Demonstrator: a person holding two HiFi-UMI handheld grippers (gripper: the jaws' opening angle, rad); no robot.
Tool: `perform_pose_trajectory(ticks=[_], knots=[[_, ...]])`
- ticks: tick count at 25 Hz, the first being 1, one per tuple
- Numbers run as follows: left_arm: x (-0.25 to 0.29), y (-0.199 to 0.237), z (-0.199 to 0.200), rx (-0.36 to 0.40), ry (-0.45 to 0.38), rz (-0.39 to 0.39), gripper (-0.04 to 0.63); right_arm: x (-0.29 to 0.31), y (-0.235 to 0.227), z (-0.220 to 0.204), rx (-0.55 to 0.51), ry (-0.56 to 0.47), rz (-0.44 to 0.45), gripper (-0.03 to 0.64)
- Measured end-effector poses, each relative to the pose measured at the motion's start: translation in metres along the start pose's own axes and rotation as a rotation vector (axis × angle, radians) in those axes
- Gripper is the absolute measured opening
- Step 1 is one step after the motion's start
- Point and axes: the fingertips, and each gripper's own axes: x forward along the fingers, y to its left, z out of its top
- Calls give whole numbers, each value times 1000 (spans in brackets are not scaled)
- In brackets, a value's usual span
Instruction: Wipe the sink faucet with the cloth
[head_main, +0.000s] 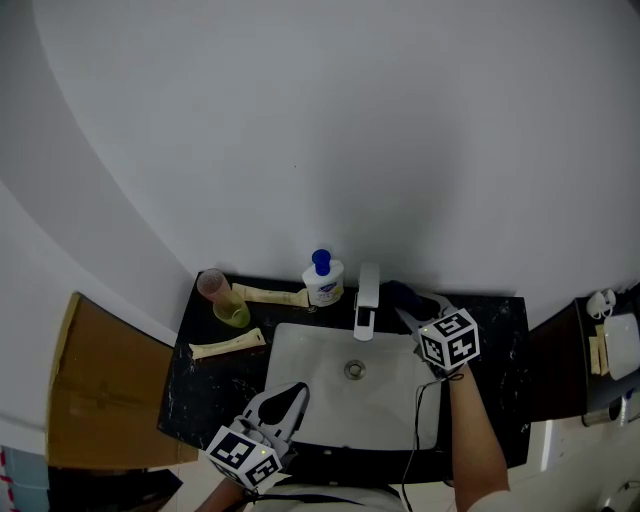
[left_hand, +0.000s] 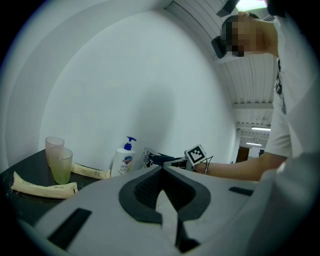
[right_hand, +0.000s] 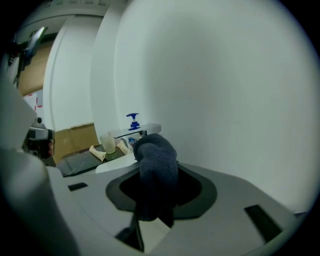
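Observation:
The chrome faucet (head_main: 367, 299) stands at the back rim of the white sink (head_main: 300, 352). My right gripper (head_main: 404, 308) is just right of the faucet, shut on a dark blue cloth (head_main: 402, 294). In the right gripper view the bunched cloth (right_hand: 157, 161) fills the jaws, with the faucet (right_hand: 136, 132) a short way beyond it, apart from it. My left gripper (head_main: 295, 393) hovers over the sink's front left corner. Its jaws are shut with nothing between them (left_hand: 162, 173).
On the black counter (head_main: 198, 385) stand a blue-pump soap bottle (head_main: 323, 280), two stacked-looking cups (head_main: 224, 299) and two cream tubes (head_main: 270, 295) (head_main: 227, 346). A cardboard box (head_main: 100, 390) sits left of the counter. The white wall rises right behind the faucet.

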Motion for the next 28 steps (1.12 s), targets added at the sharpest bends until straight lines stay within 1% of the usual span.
perform_pose_trajectory(ticks=[2,5,7,9,11,15,19,21,23,26,28], knots=[[1,-1,4,4,9,9,2,-5,14,2,-12,-10,72,138],[2,-3,8,12,18,14,2,-7,52,6,-69,10,219,138],[4,-3,5,7,12,2,2,1,67,8,-131,44,245,138],[5,-4,1,0,1,-11,2,14,71,11,-162,66,235,138],[6,-3,0,3,-1,-11,2,26,65,16,-154,72,201,138],[3,0,4,10,10,14,2,30,42,20,-80,57,117,138],[2,3,6,7,12,20,2,17,6,9,-13,33,0,138],[2,2,6,5,16,23,2,11,-2,5,8,33,-9,138],[3,1,4,3,10,11,2,3,8,6,-27,32,45,138],[6,0,6,3,9,3,2,-4,48,8,-105,43,191,138],[8,-1,3,1,2,-12,2,0,70,8,-153,69,250,138]])
